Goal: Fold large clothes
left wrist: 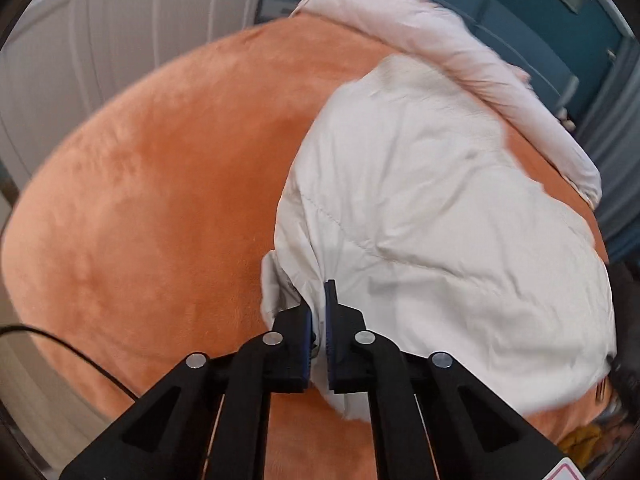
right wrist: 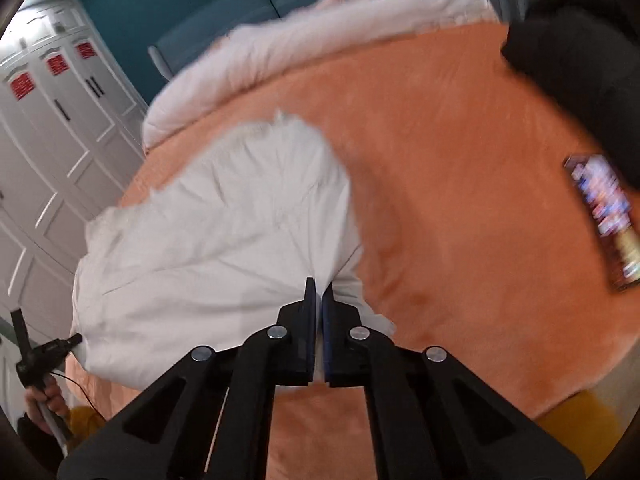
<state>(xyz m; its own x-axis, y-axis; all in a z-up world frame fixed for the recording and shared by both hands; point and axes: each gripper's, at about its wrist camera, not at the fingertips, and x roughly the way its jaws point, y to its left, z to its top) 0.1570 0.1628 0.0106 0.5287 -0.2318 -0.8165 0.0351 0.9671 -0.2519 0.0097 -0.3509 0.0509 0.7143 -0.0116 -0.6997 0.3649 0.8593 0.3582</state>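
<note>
Spread on the orange plush bed cover (left wrist: pixel 152 184): a large white puffy garment (left wrist: pixel 432 216) of thin, crinkled fabric with stitched quilting lines, rumpled and bunched at its near edge. Beyond the garment, along the far edge of the cover, a pale pink fluffy blanket (left wrist: pixel 440 44) rolled into a long ridge.

Left gripper (left wrist: pixel 319 312) clamped on a gathered fold at the garment's near-left corner — white cloth squeezed between the black fingers with blue pads. Right gripper (right wrist: pixel 319 300) pinched nearly together on the near-right edge, a sliver of white fabric showing between the pads.

Seen only from the right wrist: a dark rectangular packet with a colourful print (right wrist: pixel 604 220) lying on the cover well to the right of the garment, a black mass (right wrist: pixel 580 64) at the cover's far right — too blurred to identify — and a hand (right wrist: pixel 48 396) gripping a handle at the lower left, beside the garment's edge. Seen only from the left wrist: a thin black cable (left wrist: pixel 68 352) crossing left of the cover.
</note>
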